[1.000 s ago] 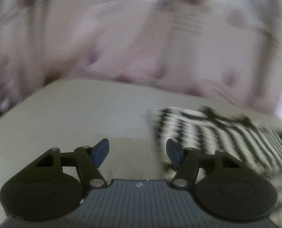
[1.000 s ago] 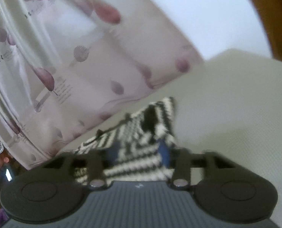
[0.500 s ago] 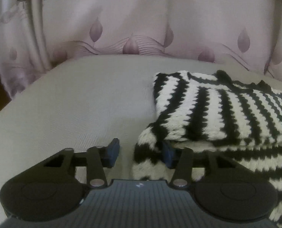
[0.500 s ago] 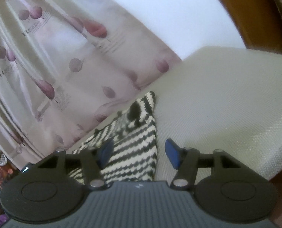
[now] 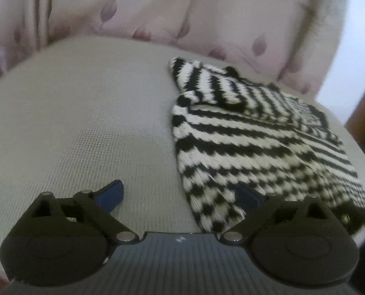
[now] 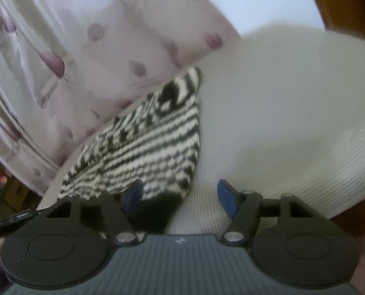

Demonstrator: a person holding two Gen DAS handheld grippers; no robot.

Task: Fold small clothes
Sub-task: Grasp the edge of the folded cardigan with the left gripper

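So the black-and-white striped knit (image 5: 251, 132) is lying folded flat on the beige cushioned table (image 5: 84, 113), over toward the far edge where the pink leaf-print curtain (image 5: 207, 12) hangs, with one part doubled over on top at the curtain end.

The left gripper (image 5: 180, 196) is tilted down at the near corner of the knit. Its fingers have just been opening and now stand spread wide: the left blue pad is over bare table, the right one sits at the knit's edge, and the corner of the fabric lies loose between them, not pinched.

The right gripper (image 6: 180, 196) is angled down at the opposite side of the knit. Its fingers are spread too, having just eased apart a bit; the left pad is over the knit's near corner and the right pad over plain table. Nothing is gripped. That view is pretty blurry.
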